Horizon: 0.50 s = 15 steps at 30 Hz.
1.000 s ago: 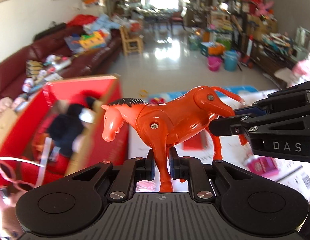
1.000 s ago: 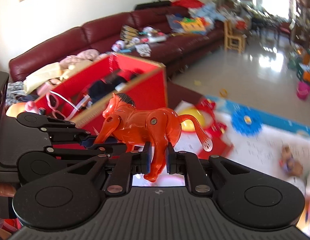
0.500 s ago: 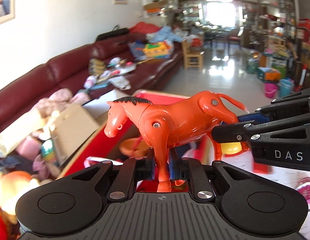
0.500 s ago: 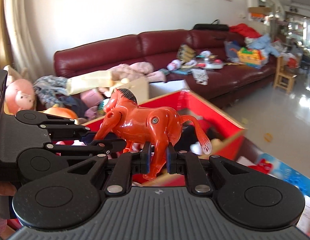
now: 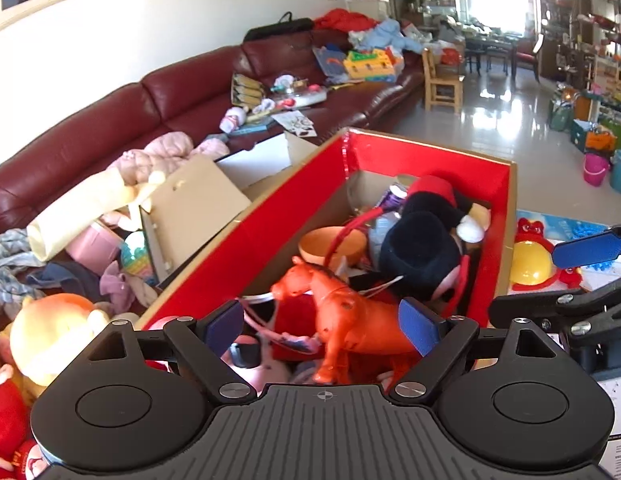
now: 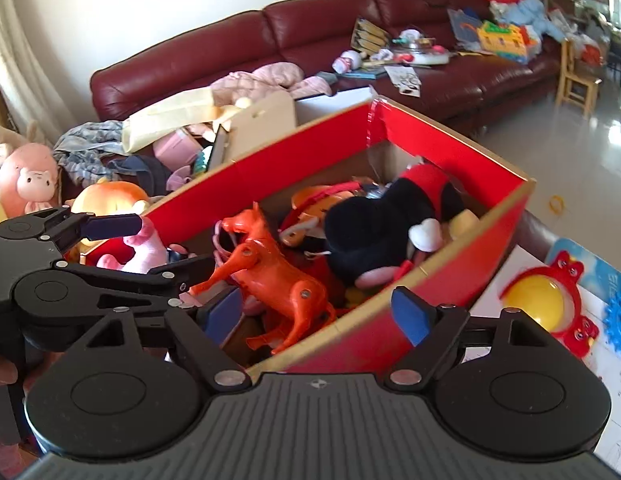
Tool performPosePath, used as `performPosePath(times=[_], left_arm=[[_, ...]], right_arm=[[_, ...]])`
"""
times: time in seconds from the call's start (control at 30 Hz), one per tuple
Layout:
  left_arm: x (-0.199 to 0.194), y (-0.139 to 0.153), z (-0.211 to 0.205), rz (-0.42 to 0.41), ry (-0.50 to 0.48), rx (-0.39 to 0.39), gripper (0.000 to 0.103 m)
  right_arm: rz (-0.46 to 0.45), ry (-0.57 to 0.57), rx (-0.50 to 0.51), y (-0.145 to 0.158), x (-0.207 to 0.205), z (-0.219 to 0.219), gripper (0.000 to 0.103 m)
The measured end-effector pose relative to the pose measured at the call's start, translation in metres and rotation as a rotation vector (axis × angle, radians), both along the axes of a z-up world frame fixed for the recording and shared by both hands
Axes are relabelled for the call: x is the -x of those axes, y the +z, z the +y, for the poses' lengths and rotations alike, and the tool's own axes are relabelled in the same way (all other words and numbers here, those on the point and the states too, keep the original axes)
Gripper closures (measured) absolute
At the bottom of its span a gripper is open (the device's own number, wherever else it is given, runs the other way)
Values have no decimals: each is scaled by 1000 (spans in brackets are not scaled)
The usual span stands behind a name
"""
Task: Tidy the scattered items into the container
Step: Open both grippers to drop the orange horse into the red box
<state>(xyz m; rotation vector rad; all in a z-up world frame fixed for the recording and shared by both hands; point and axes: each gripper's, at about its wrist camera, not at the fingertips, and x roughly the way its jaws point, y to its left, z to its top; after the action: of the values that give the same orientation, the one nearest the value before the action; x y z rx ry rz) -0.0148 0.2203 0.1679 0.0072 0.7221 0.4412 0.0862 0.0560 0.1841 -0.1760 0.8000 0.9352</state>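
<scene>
An orange plastic horse (image 5: 342,320) (image 6: 274,276) lies tilted inside the red cardboard box (image 5: 426,156) (image 6: 310,140), on top of other toys. A black and red plush mouse (image 5: 422,248) (image 6: 374,220) fills the box's far end. My left gripper (image 5: 321,326) (image 6: 150,248) hangs over the near end of the box. Its jaws are opening, and the blue pads stand wide and clear of the horse below. My right gripper (image 6: 317,314) (image 5: 566,276) hovers over the box's right wall, its jaws also opening, with nothing pressed between the pads.
A dark red sofa (image 5: 110,132) strewn with clothes and toys runs behind the box. A brown cardboard flap (image 5: 190,208) and plush toys (image 6: 26,180) crowd the left. A yellow and red ball toy (image 6: 538,300) and blue gear (image 6: 618,320) lie on the mat at right.
Both grippers were shut on the horse's legs and carried it over the red box. Both have now opened and the horse has dropped into the box.
</scene>
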Motion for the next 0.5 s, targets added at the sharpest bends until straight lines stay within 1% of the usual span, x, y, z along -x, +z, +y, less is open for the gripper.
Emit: performPosePath(times=[0.13,0.5], left_arm=[[-2,-5,-11,4,-7,-18,9],[-3,-13,-13,27,-16,-27,4]], right_arm=[[-17,-3,2,1,-1,-4,15],[-1,13,9,1,-2,-2,11]])
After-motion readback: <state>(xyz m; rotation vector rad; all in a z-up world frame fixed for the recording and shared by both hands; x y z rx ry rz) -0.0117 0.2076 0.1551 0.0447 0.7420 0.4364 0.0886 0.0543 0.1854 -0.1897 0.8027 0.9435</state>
